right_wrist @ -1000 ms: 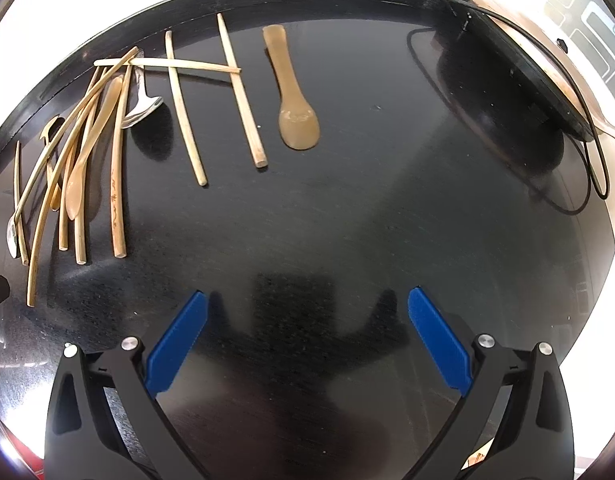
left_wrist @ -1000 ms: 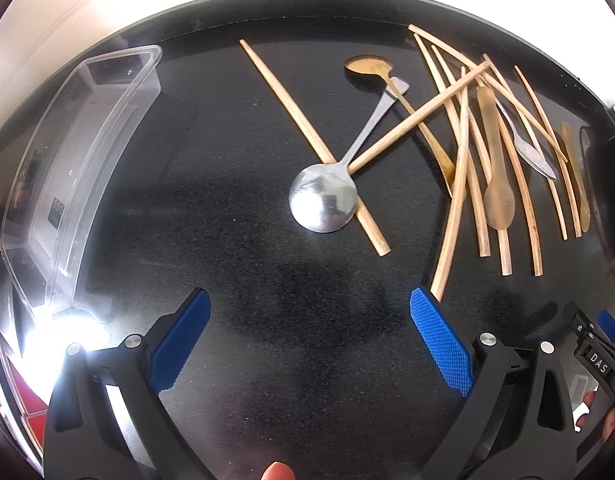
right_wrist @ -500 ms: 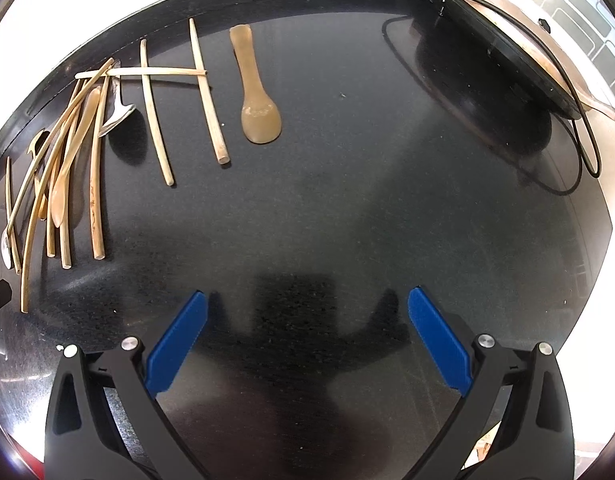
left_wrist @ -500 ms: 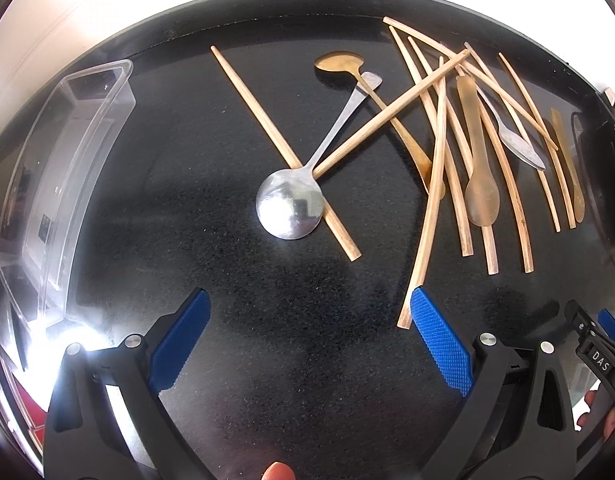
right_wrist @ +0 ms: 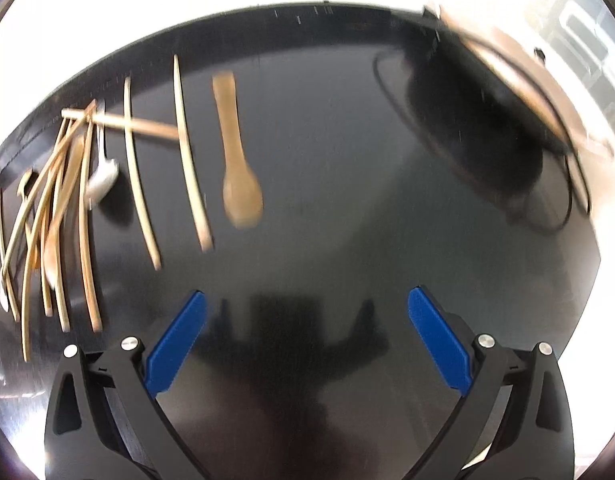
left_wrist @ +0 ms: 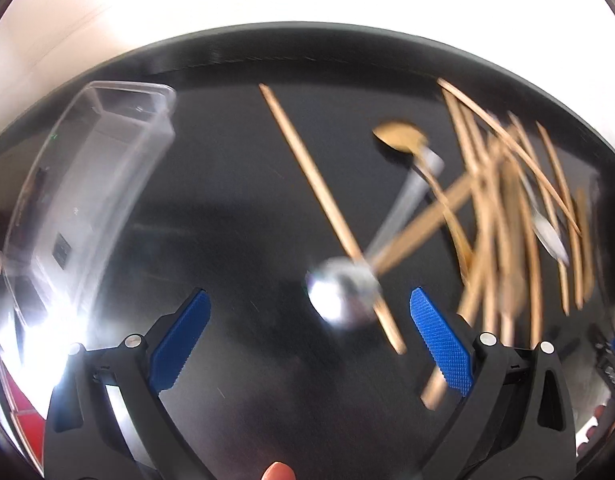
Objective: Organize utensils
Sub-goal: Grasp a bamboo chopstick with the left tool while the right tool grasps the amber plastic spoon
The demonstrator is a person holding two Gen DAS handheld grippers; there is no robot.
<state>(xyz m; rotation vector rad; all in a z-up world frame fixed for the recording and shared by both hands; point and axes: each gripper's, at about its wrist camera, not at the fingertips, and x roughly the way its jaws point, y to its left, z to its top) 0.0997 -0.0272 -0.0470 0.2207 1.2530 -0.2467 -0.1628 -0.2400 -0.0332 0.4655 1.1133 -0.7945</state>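
Left gripper (left_wrist: 307,330): jaws spread wide, nothing between the blue pads. It has closed in on the steel spoon (left_wrist: 343,294) over the last second; the bowl, earlier well ahead of the pads, now sits between them, toward the right one. View is motion-blurred, so the approach looks to be under way. The spoon lies on the black table (left_wrist: 227,208), handle running up and right, with a bamboo chopstick (left_wrist: 327,208) lying diagonally against its bowl; which is on top I cannot tell through the blur. A second chopstick angles off from the bowl toward the main heap of chopsticks and spoons (left_wrist: 515,216) at right. Clear plastic bin (left_wrist: 87,184) well apart at far left, apparently empty.

Right gripper (right_wrist: 307,334): also wide, holding nothing, over bare table. It has drifted nearer the utensils; a wooden spoon (right_wrist: 237,160) is ahead and left, a curved chopstick (right_wrist: 189,160) just beside it.

Judgement: nothing sorted yet. Left side is lining up a first pick on the steel spoon; the touching chopstick may get dragged or pinched along
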